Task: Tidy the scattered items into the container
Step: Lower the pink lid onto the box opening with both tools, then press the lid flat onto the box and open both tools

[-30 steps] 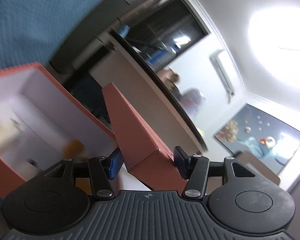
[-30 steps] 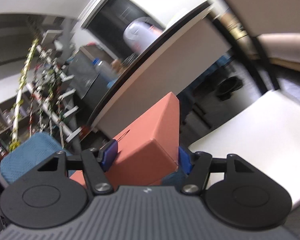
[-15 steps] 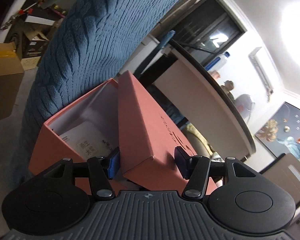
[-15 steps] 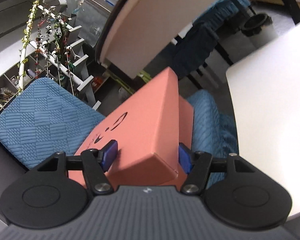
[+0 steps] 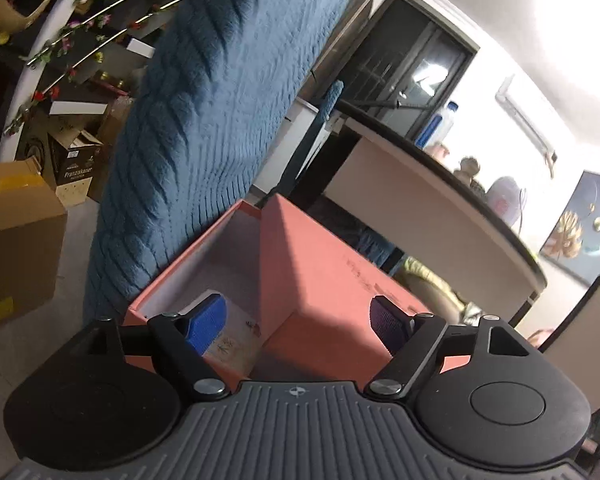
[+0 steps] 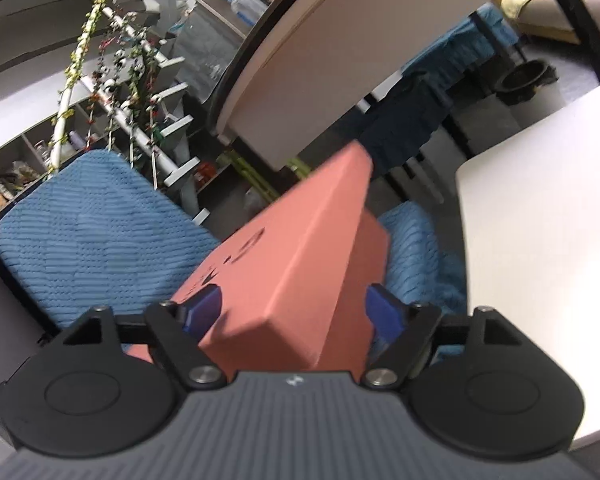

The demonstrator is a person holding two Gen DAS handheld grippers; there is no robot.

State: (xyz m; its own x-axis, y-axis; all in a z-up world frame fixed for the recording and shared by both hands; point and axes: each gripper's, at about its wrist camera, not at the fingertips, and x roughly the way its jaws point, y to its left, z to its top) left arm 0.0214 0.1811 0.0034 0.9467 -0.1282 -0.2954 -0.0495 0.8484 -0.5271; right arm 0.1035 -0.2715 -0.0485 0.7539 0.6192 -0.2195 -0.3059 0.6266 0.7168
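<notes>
A salmon-pink box [image 5: 180, 276] stands open on a blue quilted seat, and a pale printed packet [image 5: 228, 344] lies inside it. The matching lid [image 5: 324, 280] is tilted over the box, one edge down in the opening. My left gripper [image 5: 298, 322] is open: its left pad [image 5: 206, 320] stands clear of the lid's side and its right pad [image 5: 386, 326] sits by the lid's top. From the other end, the lid [image 6: 296, 256] lies between the pads of my right gripper [image 6: 294, 312], which is shut on it.
A blue quilted chair back [image 5: 204, 128] rises just left of the box, and the seat cushion [image 6: 88, 232] spreads under it. A white table [image 6: 540, 248] lies to the right. Behind are a curved counter [image 6: 340, 60], cardboard boxes [image 5: 16, 240] and shelves with garlands.
My left gripper's fingers have spread apart and let go of the lid. Both views have swung from the ceiling down towards the box and chair. My right gripper still holds the lid.
</notes>
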